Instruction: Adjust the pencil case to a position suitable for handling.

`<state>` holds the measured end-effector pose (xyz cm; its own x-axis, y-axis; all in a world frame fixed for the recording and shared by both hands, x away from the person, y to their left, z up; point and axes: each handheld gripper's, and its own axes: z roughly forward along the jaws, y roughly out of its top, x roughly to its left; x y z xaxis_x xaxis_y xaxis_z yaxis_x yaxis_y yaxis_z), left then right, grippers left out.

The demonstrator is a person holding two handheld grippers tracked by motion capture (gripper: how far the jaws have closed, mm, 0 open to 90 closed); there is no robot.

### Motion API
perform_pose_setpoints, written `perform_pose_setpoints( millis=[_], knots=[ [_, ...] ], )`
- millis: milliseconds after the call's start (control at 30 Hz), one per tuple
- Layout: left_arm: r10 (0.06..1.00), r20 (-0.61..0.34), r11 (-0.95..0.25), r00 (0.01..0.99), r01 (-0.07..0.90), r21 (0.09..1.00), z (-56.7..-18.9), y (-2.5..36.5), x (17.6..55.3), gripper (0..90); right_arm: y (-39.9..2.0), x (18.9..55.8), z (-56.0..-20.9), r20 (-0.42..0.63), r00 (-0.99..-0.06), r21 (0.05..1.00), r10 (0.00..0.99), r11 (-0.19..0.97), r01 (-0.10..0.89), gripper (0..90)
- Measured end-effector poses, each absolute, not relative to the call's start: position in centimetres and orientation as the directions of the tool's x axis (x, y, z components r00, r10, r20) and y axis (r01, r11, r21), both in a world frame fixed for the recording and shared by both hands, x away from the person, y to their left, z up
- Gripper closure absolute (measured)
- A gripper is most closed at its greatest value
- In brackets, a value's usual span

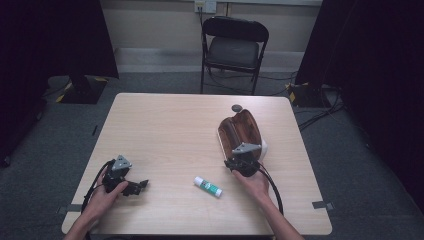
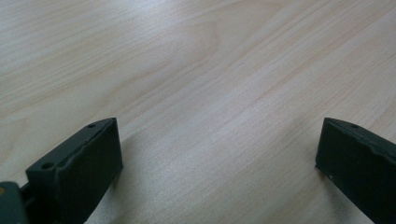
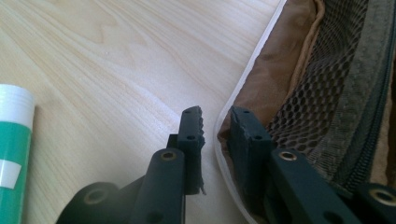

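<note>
An open brown pencil case (image 1: 240, 131) with a mesh-lined inside (image 3: 322, 79) lies at the right of the table. My right gripper (image 1: 240, 159) sits at the case's near end. In the right gripper view its jaws (image 3: 215, 114) stand almost together, pinching the case's white-piped rim. A green and white glue stick (image 1: 208, 186) lies just left of that hand, its white cap (image 3: 11, 149) at the left edge of the right gripper view. My left gripper (image 1: 141, 185) rests at the front left of the table, jaws (image 2: 219, 126) wide apart over bare wood.
A small dark round thing (image 1: 236, 107) lies beyond the case near the table's far edge. A black folding chair (image 1: 234, 45) stands behind the light wooden table (image 1: 165, 130). Cables and dark curtains are on the floor around it.
</note>
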<state>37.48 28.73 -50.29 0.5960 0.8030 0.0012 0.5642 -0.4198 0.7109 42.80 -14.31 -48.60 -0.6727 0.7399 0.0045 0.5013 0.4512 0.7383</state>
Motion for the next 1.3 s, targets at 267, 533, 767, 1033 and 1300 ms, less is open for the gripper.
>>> perform_pose_setpoints(
  millis=[267,533,767,1033,1300],
  knots=[
    [0.803,0.002,-0.420,0.596,0.564,0.711,-50.3,28.7,37.5,0.0,-15.0,42.2,-48.7,0.026,-0.681,0.726,0.732,0.454,0.516,72.7],
    [0.803,0.002,-0.420,0.596,0.564,0.711,-50.3,28.7,37.5,0.0,-16.5,40.8,-48.6,0.033,-0.702,0.716,0.711,0.473,0.513,71.1],
    [0.803,0.001,-0.420,0.596,0.564,0.711,-50.3,28.7,37.5,0.0,-18.3,39.1,-48.4,0.026,-0.706,0.703,0.708,0.489,0.517,67.4],
    [0.803,0.002,-0.420,0.596,0.564,0.711,-50.3,28.7,37.5,0.0,-21.7,36.9,-48.1,0.027,-0.680,0.694,0.733,0.476,0.540,60.7],
    [0.803,0.001,-0.420,0.596,0.564,0.711,-50.3,28.7,37.5,0.0,-23.1,35.5,-47.1,0.032,-0.656,0.712,0.754,0.444,0.544,49.7]
  ],
)
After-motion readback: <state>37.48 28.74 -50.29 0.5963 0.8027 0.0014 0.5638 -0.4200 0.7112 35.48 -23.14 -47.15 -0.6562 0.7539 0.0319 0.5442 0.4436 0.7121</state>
